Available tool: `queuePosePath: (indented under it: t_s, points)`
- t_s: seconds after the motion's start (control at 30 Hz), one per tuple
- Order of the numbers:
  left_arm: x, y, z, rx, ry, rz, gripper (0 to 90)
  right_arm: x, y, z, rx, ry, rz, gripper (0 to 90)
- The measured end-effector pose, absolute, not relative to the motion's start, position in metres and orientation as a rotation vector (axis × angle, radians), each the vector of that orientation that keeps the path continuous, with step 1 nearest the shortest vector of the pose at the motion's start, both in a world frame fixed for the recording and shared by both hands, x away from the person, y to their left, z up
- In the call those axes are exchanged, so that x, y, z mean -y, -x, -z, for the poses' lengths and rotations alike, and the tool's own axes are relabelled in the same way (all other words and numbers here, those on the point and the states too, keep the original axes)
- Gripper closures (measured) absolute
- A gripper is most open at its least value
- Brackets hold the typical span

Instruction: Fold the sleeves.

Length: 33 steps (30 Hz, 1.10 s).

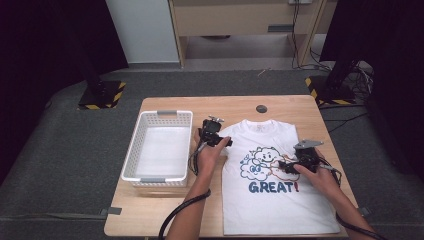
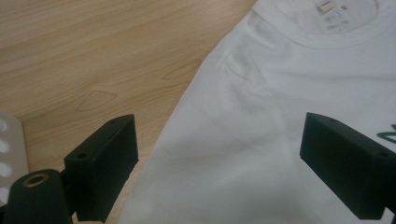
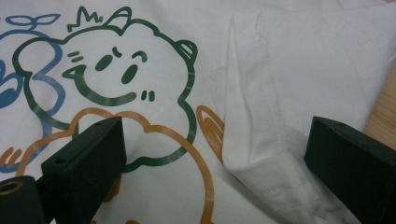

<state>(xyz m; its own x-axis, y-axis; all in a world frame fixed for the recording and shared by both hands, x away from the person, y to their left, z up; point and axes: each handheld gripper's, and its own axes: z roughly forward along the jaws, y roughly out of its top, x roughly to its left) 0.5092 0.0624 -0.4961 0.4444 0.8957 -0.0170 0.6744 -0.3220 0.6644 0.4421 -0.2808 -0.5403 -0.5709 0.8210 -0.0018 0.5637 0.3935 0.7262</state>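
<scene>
A white T-shirt (image 1: 280, 200) lies flat, front up, on the wooden table (image 1: 165, 210), with a cartoon cloud print (image 1: 265, 162) above the word GREAT!. My left gripper (image 1: 220, 137) hovers open at the shirt's left shoulder. In the left gripper view the left gripper (image 2: 219, 135) straddles the shirt's (image 2: 261, 116) edge, one jaw over bare wood (image 2: 93, 46), the other over cloth. My right gripper (image 1: 287, 165) is open at the print's right side. In the right gripper view the right gripper (image 3: 215, 135) spans the print (image 3: 116, 70) and a sleeve (image 3: 261, 154) folded inward.
An empty white plastic basket (image 1: 131, 150) stands on the table's left half, its corner (image 2: 9, 149) close to the left gripper. A round grey cable port (image 1: 261, 108) sits near the far edge. Bare wood (image 3: 383, 112) shows beside the shirt's right side.
</scene>
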Motion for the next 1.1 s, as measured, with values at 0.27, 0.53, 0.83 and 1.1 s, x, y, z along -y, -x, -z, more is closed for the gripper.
queuePosePath:
  t_s: [0.27,0.53,0.83,1.1]
  points:
    - [-0.056,-0.513,0.509,-1.323,-2.132,-0.475,11.0,0.288,-0.44,0.54,-2.296,-1.199,-0.988,5.3]
    - [-0.058,-0.516,0.516,-1.346,-2.138,-0.459,10.4,0.291,-0.438,0.54,-2.299,-1.195,-0.988,5.3]
    - [-0.062,-0.517,0.525,-1.381,-2.143,-0.425,8.9,0.291,-0.437,0.54,-2.3,-1.194,-0.991,5.4]
    - [-0.062,-0.515,0.526,-1.37,-2.143,-0.445,8.3,0.292,-0.436,0.54,-2.302,-1.19,-0.991,5.5]
